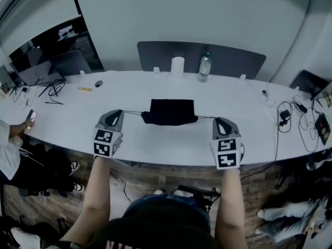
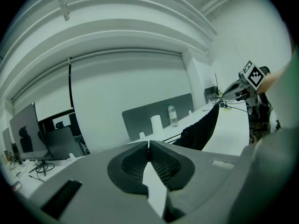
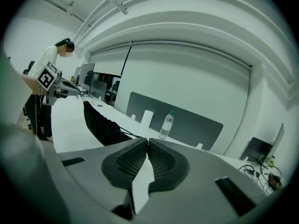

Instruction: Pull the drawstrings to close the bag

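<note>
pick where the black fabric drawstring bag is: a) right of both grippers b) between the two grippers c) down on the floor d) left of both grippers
b: in the head view the black fabric drawstring bag is at the middle of the white table, with the left gripper and the right gripper on either side, each shut on a thin black drawstring coming out of it.

Back edge of the tabletop (image 1: 129,90)
Upright water bottle (image 1: 204,68) near a white roll (image 1: 177,66), grey divider panel (image 1: 155,53) behind; cables (image 1: 290,113) at right edge.
</note>
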The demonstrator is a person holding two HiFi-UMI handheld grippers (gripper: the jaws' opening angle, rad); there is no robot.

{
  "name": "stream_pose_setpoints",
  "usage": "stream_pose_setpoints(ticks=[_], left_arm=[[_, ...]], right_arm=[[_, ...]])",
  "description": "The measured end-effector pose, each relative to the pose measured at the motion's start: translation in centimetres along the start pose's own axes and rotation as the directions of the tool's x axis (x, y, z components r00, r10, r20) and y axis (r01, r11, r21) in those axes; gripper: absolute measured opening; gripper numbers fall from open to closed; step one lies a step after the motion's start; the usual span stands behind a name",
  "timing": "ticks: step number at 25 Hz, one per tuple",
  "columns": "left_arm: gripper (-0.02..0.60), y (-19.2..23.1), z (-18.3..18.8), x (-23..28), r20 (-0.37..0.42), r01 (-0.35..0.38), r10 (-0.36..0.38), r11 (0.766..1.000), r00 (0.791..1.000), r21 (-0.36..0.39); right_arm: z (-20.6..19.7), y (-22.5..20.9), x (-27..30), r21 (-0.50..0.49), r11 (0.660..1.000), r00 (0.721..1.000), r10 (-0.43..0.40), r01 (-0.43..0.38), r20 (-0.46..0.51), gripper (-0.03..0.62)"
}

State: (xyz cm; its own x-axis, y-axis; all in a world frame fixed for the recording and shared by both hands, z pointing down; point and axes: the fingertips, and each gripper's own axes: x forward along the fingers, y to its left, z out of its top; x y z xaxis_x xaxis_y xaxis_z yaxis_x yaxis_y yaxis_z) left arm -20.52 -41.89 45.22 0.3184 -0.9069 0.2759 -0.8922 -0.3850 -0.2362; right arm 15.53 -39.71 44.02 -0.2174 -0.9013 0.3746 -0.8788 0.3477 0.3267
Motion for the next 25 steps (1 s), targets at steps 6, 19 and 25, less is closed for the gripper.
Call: stream_pose_setpoints(ticks=[6,19,25], left_arm=[[0.008,1.7,2.2,0.7,0.048,-0.039,0.039,0.999,0.998,-0.002],[0.008,3.6,4.4,1.6,0.068,-0.085,0.087,0.996,0.994,-0.028],[0.008,4.3,5.1,1.8,0.081,-0.104,0.105,0.994,0.991,-0.016]], right_arm=[[2.0,-1.4,0.6,0.000,0.999,0.998,-0.051,0.051,0.025,0.007],[3.6,-3.5,1.0,0.028,0.991,0.991,-0.132,0.132,0.031,0.008],[3.4,-4.1,1.0,0.032,0.988,0.988,-0.151,0.150,0.021,0.007]])
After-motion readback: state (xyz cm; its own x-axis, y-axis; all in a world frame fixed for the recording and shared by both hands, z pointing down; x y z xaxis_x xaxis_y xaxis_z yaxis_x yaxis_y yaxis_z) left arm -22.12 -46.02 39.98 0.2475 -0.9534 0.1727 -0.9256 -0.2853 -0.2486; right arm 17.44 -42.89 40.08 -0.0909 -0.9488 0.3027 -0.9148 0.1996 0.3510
